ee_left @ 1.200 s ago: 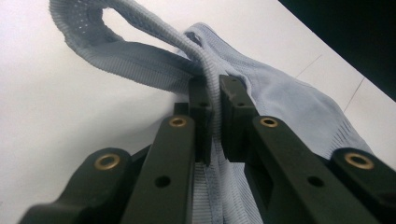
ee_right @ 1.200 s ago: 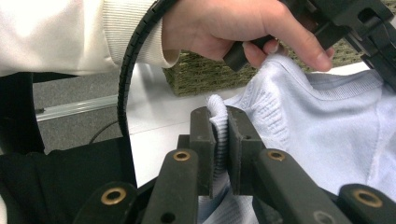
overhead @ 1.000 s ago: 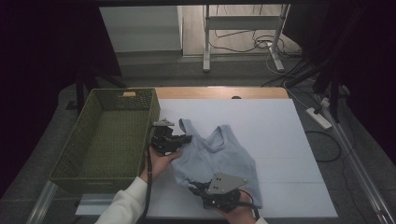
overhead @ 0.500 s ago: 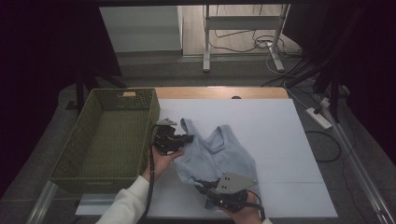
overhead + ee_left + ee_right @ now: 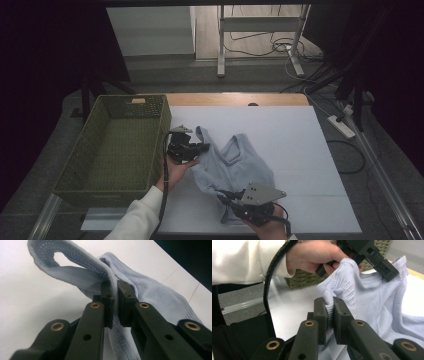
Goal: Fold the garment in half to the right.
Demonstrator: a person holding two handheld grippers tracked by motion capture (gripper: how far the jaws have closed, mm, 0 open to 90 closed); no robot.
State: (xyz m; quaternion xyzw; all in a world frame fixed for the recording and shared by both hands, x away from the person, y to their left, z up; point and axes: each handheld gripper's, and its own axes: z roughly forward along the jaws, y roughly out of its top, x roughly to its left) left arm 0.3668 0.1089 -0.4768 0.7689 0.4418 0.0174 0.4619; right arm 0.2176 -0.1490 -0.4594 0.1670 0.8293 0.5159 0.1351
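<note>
We see a pale blue knit top [image 5: 235, 167] lying crumpled at the lower middle of the high view, on the white table [image 5: 300, 150]. The left gripper [image 5: 199, 148] has its jaws closed on a ribbed strap of the top at its upper left. The right gripper [image 5: 227, 198], low in that frame, pinches a fold of the hem. A green basket [image 5: 95, 130] stands at the left.

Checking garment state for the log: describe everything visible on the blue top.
The light blue top is a sleeveless knit with ribbed edging, lying crumpled on the white table right of the green basket. The left gripper is shut on a strap; the right gripper is shut on a bunched lower edge.
</note>
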